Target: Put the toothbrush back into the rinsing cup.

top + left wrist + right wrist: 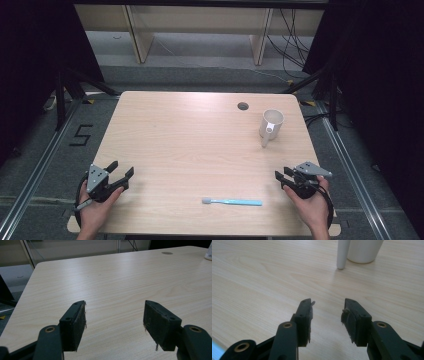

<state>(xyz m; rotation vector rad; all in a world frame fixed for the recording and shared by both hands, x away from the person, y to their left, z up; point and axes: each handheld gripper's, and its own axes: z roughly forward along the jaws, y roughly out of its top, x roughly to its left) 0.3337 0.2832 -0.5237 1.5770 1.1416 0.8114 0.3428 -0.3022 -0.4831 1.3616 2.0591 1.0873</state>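
We are looking down on a light wooden table (200, 150) with a person's hands coming in at the near edge; the left hand (95, 207) is holding the left gripper (122, 173) at the near left corner, and its jaws are standing spread wide with nothing between them, the bare tabletop (115, 290) showing through the gap in the left gripper view; the right hand (310, 205) is holding the right gripper (281, 178) at the near right, and its jaws are also standing parted and empty, though less widely, over bare wood (274, 277); a light blue toothbrush (232, 201) is lying flat near the near edge, between the two grippers and nearer the right one, its bristled head pointing left, touching neither gripper; a white mug (271, 124) is standing upright at the far right of the table, its handle turned toward the near side; in the right gripper view we are seeing the mug's lower body and handle (361, 251) ahead of the jaws, well apart from them; a small round cable hole (243, 106) is sitting in the tabletop just left of and beyond the mug
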